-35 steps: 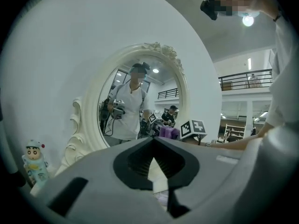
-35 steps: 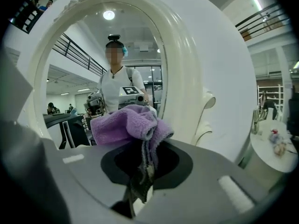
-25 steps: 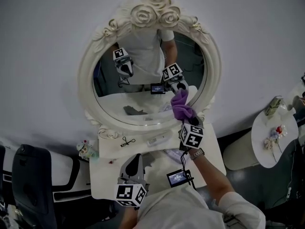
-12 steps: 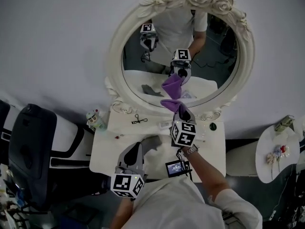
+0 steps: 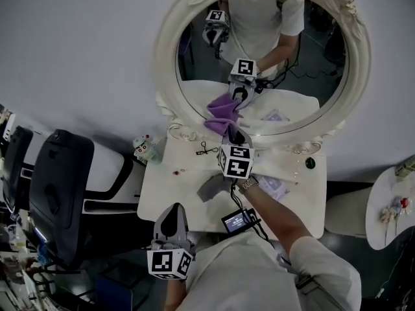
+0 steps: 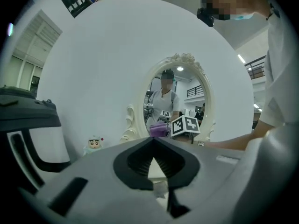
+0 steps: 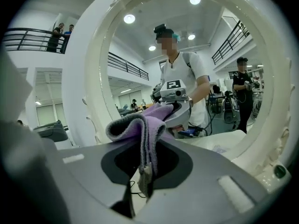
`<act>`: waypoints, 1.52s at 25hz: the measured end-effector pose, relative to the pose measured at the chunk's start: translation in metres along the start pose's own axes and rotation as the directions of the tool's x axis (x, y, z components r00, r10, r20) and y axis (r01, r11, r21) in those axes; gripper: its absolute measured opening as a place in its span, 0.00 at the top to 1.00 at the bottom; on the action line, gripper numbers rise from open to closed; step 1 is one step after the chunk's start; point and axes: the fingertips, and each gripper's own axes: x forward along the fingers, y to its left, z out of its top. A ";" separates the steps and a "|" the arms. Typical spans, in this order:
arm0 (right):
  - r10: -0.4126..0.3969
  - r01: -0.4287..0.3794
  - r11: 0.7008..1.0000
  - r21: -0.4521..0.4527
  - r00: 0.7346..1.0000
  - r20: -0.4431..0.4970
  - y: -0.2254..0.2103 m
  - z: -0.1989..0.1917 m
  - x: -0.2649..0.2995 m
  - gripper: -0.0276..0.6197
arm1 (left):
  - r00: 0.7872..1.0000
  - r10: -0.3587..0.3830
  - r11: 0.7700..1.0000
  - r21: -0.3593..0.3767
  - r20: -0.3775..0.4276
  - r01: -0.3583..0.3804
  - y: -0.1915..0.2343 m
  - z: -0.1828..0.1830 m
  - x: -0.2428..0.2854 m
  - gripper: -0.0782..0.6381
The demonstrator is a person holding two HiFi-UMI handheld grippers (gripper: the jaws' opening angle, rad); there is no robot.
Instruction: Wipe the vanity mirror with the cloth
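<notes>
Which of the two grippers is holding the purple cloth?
The right gripper: its jaws are shut on the purple cloth at the vanity mirror. The left gripper is shut, empty, held back from it.

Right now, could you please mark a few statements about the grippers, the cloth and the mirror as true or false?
1. The right gripper is shut on the cloth. True.
2. The left gripper holds a second cloth. False: its jaws are together with nothing between them.
3. The cloth is at the top of the mirror. False: it is at the lower part of the glass, near the bottom of the frame.
4. A figurine stands to the left of the mirror's base. True.
5. The left gripper is pressed against the mirror. False: it is held back, close to the person's body, well short of the glass.
</notes>
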 end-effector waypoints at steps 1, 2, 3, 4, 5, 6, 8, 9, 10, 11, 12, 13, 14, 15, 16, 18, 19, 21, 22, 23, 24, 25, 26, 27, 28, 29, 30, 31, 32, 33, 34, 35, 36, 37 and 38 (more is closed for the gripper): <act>-0.004 0.004 1.000 0.003 1.000 0.002 0.001 -0.002 0.005 0.87 | 1.000 0.016 1.000 0.002 -0.007 -0.016 0.003 -0.002 -0.004 0.89; -0.010 0.010 1.000 0.004 1.000 0.005 0.000 -0.002 0.010 0.87 | 0.999 0.030 1.000 0.005 -0.014 -0.030 0.005 -0.005 -0.007 0.89; -0.019 0.019 1.000 0.003 1.000 0.010 -0.001 -0.003 0.013 0.87 | 0.999 0.039 0.999 0.011 -0.023 -0.039 0.007 -0.007 -0.010 0.89; -0.030 0.030 1.000 0.001 0.999 0.015 -0.004 -0.004 0.015 0.87 | 0.999 0.045 0.999 0.016 -0.030 -0.044 0.009 -0.008 -0.011 0.89; -0.041 0.041 0.999 0.000 0.999 0.020 -0.007 -0.005 0.017 0.87 | 0.998 0.046 0.999 0.021 -0.037 -0.046 0.010 -0.008 -0.011 0.89; -0.052 0.052 0.999 -0.002 0.998 0.023 -0.011 -0.005 0.018 0.87 | 0.998 0.044 0.999 0.024 -0.040 -0.043 0.011 -0.008 -0.010 0.89; -0.071 0.072 0.997 -0.011 0.997 0.024 -0.019 -0.008 0.018 0.87 | 0.999 0.028 0.999 0.026 -0.045 -0.027 0.010 -0.008 -0.004 0.89; -0.082 0.083 0.996 -0.020 0.996 0.022 -0.023 -0.010 0.017 0.87 | 0.999 0.015 1.000 0.026 -0.048 -0.014 0.009 -0.008 0.000 0.89; -0.094 0.095 0.995 -0.032 0.995 0.020 -0.028 -0.012 0.015 0.87 | 0.999 -0.002 1.000 0.025 -0.052 0.003 0.007 -0.009 0.005 0.89; -0.105 0.106 0.993 -0.044 0.994 0.019 -0.033 -0.013 0.014 0.87 | 0.998 -0.023 0.999 0.026 -0.056 0.024 0.004 -0.009 0.010 0.89; -0.116 0.117 0.992 -0.054 0.993 0.018 -0.039 -0.014 0.012 0.87 | 0.997 -0.046 0.998 0.028 -0.061 0.048 0.000 -0.009 0.015 0.89; -0.127 0.128 0.990 -0.062 0.992 0.017 -0.046 -0.014 0.010 0.87 | 0.995 -0.071 0.997 0.031 -0.067 0.073 -0.004 -0.009 0.021 0.89; -0.141 0.142 0.987 -0.070 0.990 0.015 -0.053 -0.015 0.007 0.87 | 0.993 -0.095 0.995 0.035 -0.071 0.098 -0.008 -0.009 0.026 0.89; -0.158 0.158 0.984 -0.077 0.987 0.010 -0.061 -0.017 0.005 0.87 | 0.990 -0.117 0.992 0.037 -0.076 0.120 -0.011 -0.009 0.031 0.89; -0.178 0.178 0.981 -0.081 0.984 0.004 -0.071 -0.020 0.002 0.87 | 0.987 -0.138 0.989 0.038 -0.079 0.141 -0.014 -0.009 0.035 0.89; -0.227 0.226 0.971 -0.080 0.974 0.002 -0.095 -0.023 -0.007 0.87 | 0.980 -0.179 0.983 0.035 -0.084 0.183 -0.020 -0.009 0.045 0.89; -0.254 0.253 0.964 -0.075 0.967 0.007 -0.107 -0.021 -0.013 0.87 | 0.976 -0.203 0.978 0.032 -0.085 0.206 -0.023 -0.009 0.050 0.89; -0.312 0.313 0.948 -0.062 0.950 0.019 -0.133 -0.013 -0.028 0.87 | 0.963 -0.256 0.966 0.026 -0.088 0.259 -0.032 -0.009 0.061 0.89; -0.342 0.343 0.938 -0.057 0.939 0.025 -0.146 -0.009 -0.036 0.87 | 0.955 -0.284 0.958 0.026 -0.089 0.287 -0.037 -0.009 0.066 0.89; -0.369 0.370 0.927 -0.053 0.929 0.032 -0.158 -0.006 -0.043 0.87 | 0.946 -0.311 0.949 0.028 -0.091 0.315 -0.043 -0.009 0.071 0.89; -0.394 0.396 0.917 -0.047 0.918 0.038 -0.170 -0.002 -0.050 0.87 | 0.937 -0.336 0.940 0.031 -0.093 0.340 -0.049 -0.009 0.075 0.89; -0.418 0.419 0.907 -0.040 0.907 0.045 -0.180 0.001 -0.057 0.87 | 0.929 -0.358 0.931 0.032 -0.094 0.363 -0.054 -0.009 0.078 0.89; -0.441 0.443 0.896 -0.032 0.896 0.051 -0.190 0.006 -0.063 0.87 | 0.920 -0.379 0.923 0.032 -0.095 0.383 -0.060 -0.009 0.080 0.89; -0.464 0.466 0.885 -0.022 0.884 0.058 -0.199 0.010 -0.071 0.87 | 0.912 -0.399 0.915 0.032 -0.098 0.403 -0.064 -0.009 0.083 0.89; -0.486 0.488 0.873 -0.012 0.871 0.068 -0.207 0.015 -0.079 0.87 | 0.903 -0.417 0.906 0.032 -0.101 0.422 -0.069 -0.009 0.085 0.89; -0.505 0.507 0.862 -0.005 0.859 0.079 -0.214 0.020 -0.087 0.87 | 0.895 -0.434 0.898 0.029 -0.104 0.439 -0.072 -0.009 0.086 0.89; -0.522 0.524 0.852 0.001 0.848 0.090 -0.221 0.024 -0.095 0.87 | 0.887 -0.449 0.891 0.026 -0.107 0.454 -0.075 -0.010 0.087 0.89; -0.536 0.539 0.843 0.007 0.838 0.100 -0.226 0.028 -0.103 0.87 | 0.880 -0.462 0.884 0.024 -0.110 0.467 -0.078 -0.010 0.088 0.89; -0.551 0.553 0.833 0.014 0.827 0.110 -0.230 0.032 -0.112 0.87 | 0.872 -0.476 0.876 0.025 -0.112 0.481 -0.080 -0.011 0.089 0.89; -0.566 0.567 0.823 0.024 0.816 0.120 -0.235 0.035 -0.121 0.87 | 0.863 -0.492 0.867 0.028 -0.114 0.498 -0.083 -0.011 0.091 0.89; -0.581 0.582 0.812 0.038 0.803 0.129 -0.239 0.038 -0.131 0.87 | 0.852 -0.510 0.856 0.031 -0.116 0.516 -0.086 -0.010 0.092 0.89; -0.595 0.594 0.803 0.052 0.792 0.138 -0.242 0.040 -0.141 0.87 | 0.841 -0.528 0.844 0.035 -0.117 0.534 -0.090 -0.009 0.093 0.89; -0.606 0.604 0.794 0.063 0.782 0.147 -0.243 0.042 -0.150 0.87 | 0.831 -0.543 0.834 0.035 -0.117 0.550 -0.092 -0.009 0.093 0.89; -0.614 0.611 0.788 0.072 0.774 0.156 -0.243 0.044 -0.159 0.87 | 0.822 -0.557 0.825 0.033 -0.117 0.564 -0.094 -0.009 0.094 0.89; -0.619 0.616 0.784 0.078 0.768 0.164 -0.241 0.046 -0.169 0.87 | 0.813 -0.570 0.816 0.030 -0.118 0.577 -0.096 -0.009 0.093 0.89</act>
